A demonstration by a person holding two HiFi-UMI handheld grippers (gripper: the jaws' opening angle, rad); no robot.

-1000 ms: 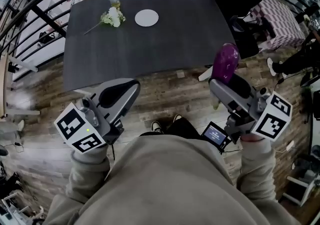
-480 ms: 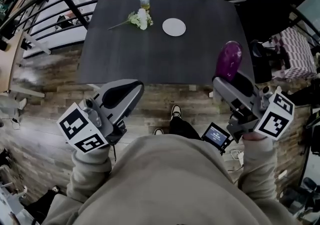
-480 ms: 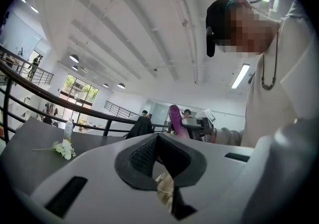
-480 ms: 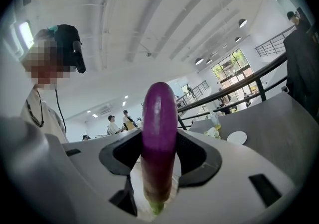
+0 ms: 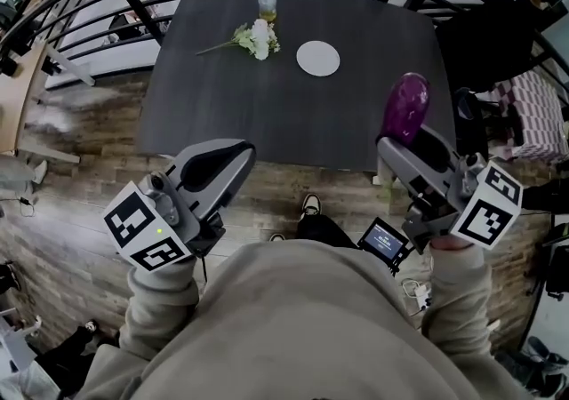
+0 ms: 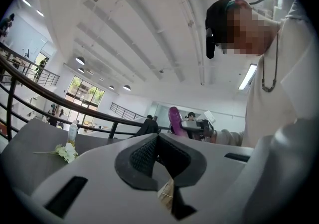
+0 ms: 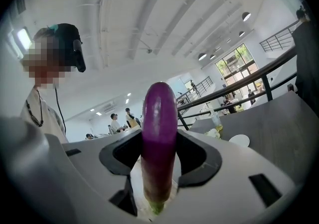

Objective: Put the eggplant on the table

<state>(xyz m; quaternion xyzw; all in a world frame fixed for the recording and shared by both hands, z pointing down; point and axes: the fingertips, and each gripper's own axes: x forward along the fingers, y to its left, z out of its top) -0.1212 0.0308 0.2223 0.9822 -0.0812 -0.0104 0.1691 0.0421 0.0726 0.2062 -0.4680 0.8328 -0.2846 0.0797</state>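
Right gripper [image 5: 392,142] holds eggplant [image 5: 406,103] near table [image 5: 267,118] edge.

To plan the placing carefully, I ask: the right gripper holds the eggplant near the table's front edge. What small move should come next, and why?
Probably carry the right gripper forward over the bare near part of the table. It is shut on the eggplant, held upright by the front right corner and not yet set down; the plate and flowers lie farther back.
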